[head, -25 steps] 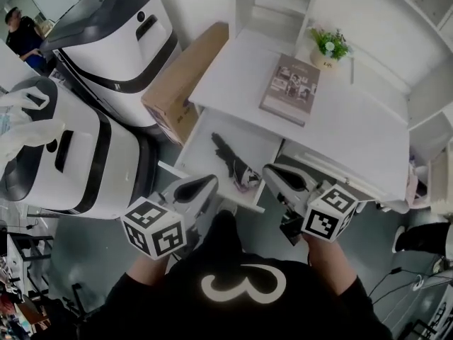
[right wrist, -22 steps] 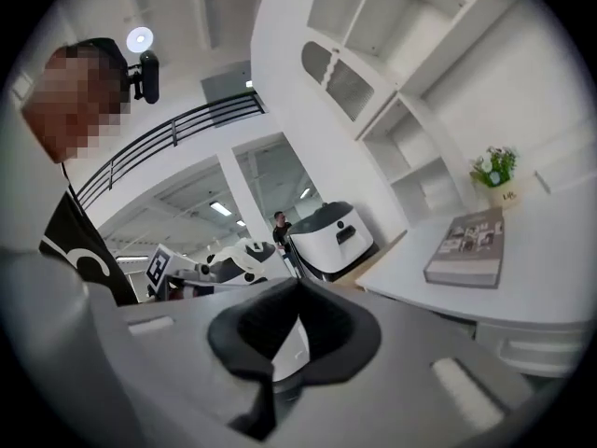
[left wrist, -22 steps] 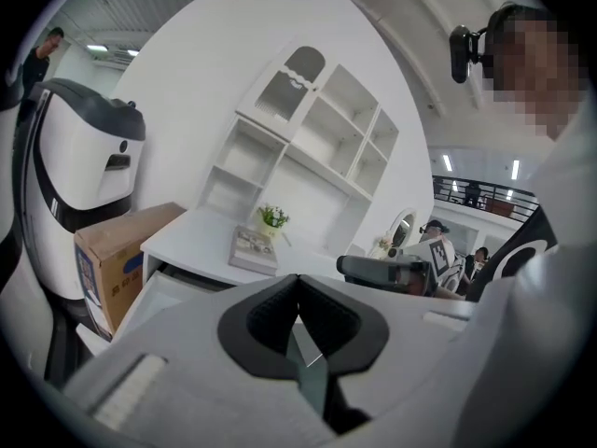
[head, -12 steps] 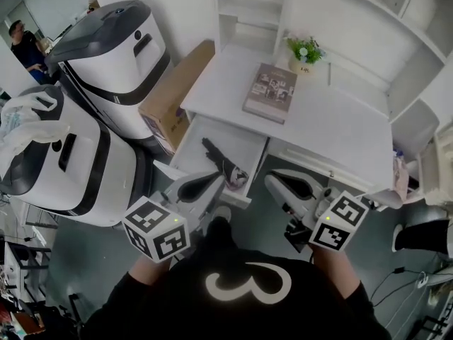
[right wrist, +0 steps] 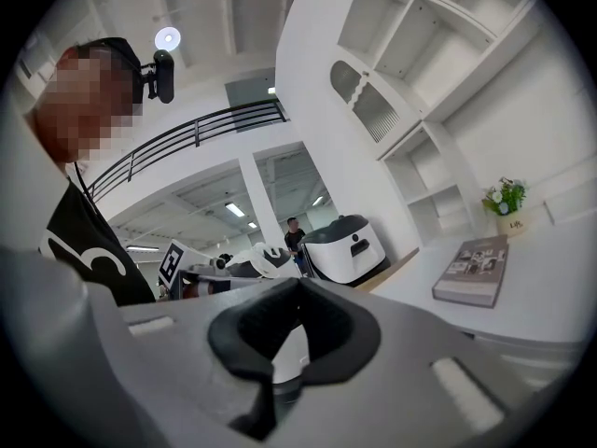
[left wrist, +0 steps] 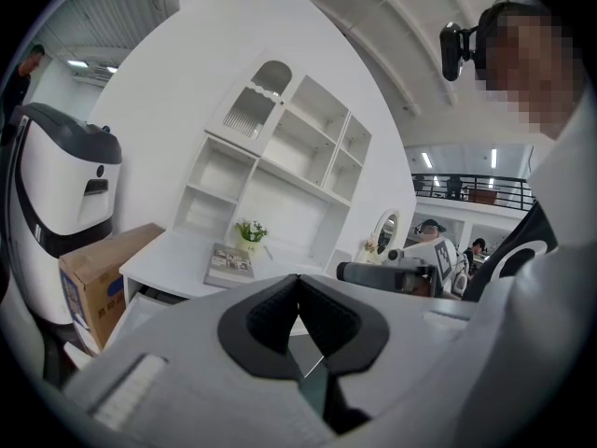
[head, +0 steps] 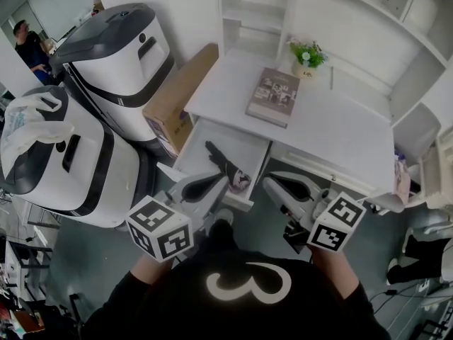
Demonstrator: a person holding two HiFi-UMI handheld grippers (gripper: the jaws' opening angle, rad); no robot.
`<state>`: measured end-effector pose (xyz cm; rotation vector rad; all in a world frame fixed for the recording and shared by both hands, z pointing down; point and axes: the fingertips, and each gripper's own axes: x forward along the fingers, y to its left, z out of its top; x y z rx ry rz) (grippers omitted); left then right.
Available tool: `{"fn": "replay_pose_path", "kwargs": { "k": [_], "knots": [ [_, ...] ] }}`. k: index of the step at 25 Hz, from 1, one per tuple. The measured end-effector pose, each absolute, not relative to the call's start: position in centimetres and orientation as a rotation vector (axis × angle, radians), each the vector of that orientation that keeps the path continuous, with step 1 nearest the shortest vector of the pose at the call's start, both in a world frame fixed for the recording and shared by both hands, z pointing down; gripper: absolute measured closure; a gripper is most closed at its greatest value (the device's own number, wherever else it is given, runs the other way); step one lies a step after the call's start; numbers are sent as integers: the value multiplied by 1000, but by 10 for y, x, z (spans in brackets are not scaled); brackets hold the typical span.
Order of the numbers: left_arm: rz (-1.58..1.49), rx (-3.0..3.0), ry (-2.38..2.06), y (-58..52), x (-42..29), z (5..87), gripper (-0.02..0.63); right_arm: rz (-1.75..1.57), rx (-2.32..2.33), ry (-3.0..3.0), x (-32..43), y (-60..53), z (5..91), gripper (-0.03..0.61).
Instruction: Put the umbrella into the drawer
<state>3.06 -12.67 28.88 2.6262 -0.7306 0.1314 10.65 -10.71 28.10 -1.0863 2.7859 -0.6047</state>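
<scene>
The umbrella (head: 226, 166) is folded, dark and slim, with a paler patterned patch at the end nearer the person. It lies slantwise on the floor of the open white drawer (head: 249, 144), its dark tip toward the back of the drawer and its patterned end close to the drawer's front edge.

In the head view both claws sit on the person's side of the drawer front. The left claw (head: 215, 179) points at the front edge just beside the umbrella's patterned end. The right claw (head: 270, 181) is off to the drawer's right corner, farther from the umbrella. Neither touches it.

The left claw (left wrist: 298, 308) is clenched, its black pads meeting with nothing between them. The right claw (right wrist: 297, 323) is clenched and empty as well.

The drawer hangs pulled out from under a white counter (head: 340, 129). On the counter lie a book (head: 274, 96) and, behind it, a small potted plant (head: 306, 54). A cardboard box (head: 175, 98) leans at the counter's left side, beside two large white bins (head: 106, 69) with dark lids.
</scene>
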Motion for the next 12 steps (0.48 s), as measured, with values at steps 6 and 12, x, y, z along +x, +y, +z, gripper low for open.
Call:
{"fn": "replay_pose_path", "kwargs": {
  "k": [6, 12],
  "knots": [
    [143, 2613, -717, -129, 31, 293, 607, -636, -1068, 2773, 103, -111, 288, 575],
    [156, 2615, -707, -129, 32, 293, 607, -659, -1057, 2765, 100, -113, 291, 575]
  ]
}}
